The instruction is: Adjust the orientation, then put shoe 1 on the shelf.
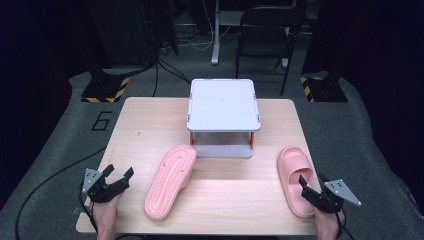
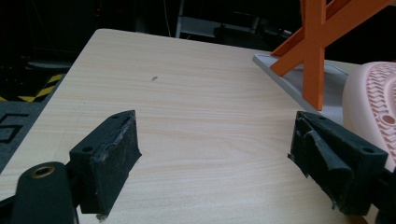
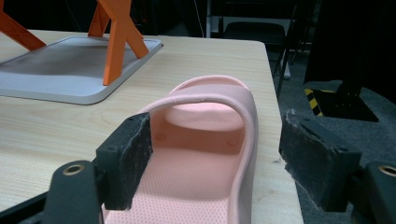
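Note:
Two pink slippers lie on the wooden table (image 1: 150, 125). One slipper (image 1: 171, 181) is turned sole up at the centre left; its ribbed sole (image 2: 376, 93) lies just beyond my left gripper's right jaw. The other slipper (image 1: 294, 172) sits upright near the table's right edge. My left gripper (image 1: 119, 170) hovers open over bare wood (image 2: 215, 123), with nothing between its jaws. My right gripper (image 1: 311, 180) stands open at the upright slipper's heel end. One pad (image 3: 130, 154) is inside the footbed, the other outside, and the slipper's side wall (image 3: 250, 140) runs between them untouched.
A grey two-level rack (image 1: 223, 105) with orange cross legs (image 2: 314, 51) stands at the table's middle back. Its lower shelf (image 3: 70, 70) reaches toward both slippers. A dark chair (image 1: 265, 30) and cables sit on the floor behind. The table's right edge runs close to the upright slipper.

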The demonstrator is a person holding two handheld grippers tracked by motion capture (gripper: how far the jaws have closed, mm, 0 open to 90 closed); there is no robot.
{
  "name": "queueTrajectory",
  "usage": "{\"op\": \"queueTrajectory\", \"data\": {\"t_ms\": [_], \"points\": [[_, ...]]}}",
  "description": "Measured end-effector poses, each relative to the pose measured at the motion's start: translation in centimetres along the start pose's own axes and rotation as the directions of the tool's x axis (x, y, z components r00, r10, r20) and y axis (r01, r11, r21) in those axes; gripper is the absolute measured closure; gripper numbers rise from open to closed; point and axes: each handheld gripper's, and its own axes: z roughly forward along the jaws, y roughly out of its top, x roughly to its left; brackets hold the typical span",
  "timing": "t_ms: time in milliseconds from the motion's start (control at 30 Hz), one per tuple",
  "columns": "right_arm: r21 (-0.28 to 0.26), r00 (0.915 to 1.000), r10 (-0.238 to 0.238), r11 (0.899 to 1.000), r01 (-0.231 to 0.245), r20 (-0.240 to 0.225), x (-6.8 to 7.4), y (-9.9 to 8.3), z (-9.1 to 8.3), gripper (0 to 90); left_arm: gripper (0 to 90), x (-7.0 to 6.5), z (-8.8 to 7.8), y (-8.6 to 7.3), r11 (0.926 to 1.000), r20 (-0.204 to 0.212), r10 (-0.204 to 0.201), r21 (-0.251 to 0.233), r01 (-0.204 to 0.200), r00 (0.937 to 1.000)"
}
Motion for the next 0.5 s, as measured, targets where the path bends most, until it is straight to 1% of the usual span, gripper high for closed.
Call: {"op": "queueTrajectory", "data": {"t_ms": [67, 100, 267, 300, 333, 400, 433, 500], "points": [[-0.007, 1.0, 0.006, 1.0, -0.006, 0.004, -0.02, -0.01, -0.02, 25.1, 15.0, -0.07, 0.12, -0.1, 1.0, 0.002, 0.0, 0.003, 0.0, 1.0], [-0.009, 0.9999, 0.01, 1.0, -0.01, 0.012, -0.02, -0.03, -0.04, 25.2, 15.0, -0.05, 0.1, -0.08, 0.9999, 0.008, 0.003, 0.014, -0.004, 1.0], [0.002, 0.9998, 0.013, 1.0, -0.013, 0.013, -0.09, -0.05, -0.01, 25.2, 15.0, 0.03, 0.06, -0.01, 0.9999, 0.01, -0.001, 0.01, 0.001, 1.0], [0.003, 0.9999, 0.01, 1.0, -0.01, 0.012, -0.1, -0.05, -0.03, 25.3, 15.0, 0.04, 0.05, -0.01, 0.9999, 0.009, -0.001, 0.011, 0.0, 1.0], [-0.007, 0.9999, 0.002, 1.0, -0.002, 0.012, -0.08, -0.12, -0.02, 26.1, 15.0, 0.04, 0.04, -0.02, 0.9999, 0.008, -0.001, 0.012, 0.001, 1.0], [-0.004, 1.0, 0.001, 1.0, -0.001, 0.009, -0.12, -0.18, 0.0, 26.2, 15.0, -0.09, 0.01, -0.04, 1.0, 0.007, -0.007, 0.004, 0.007, 0.9999], [0.006, 1.0, 0.0, 1.0, 0.0, 0.008, -0.17, -0.21, 0.07, 27.3, 15.0, -0.16, 0.06, -0.06, 1.0, 0.006, -0.003, -0.002, 0.003, 1.0], [0.009, 1.0, -0.007, 1.0, 0.007, 0.005, -0.19, -0.15, 0.14, 28.5, 15.0, -0.17, 0.11, -0.07, 1.0, 0.009, 0.005, 0.003, -0.005, 0.9999]]}}
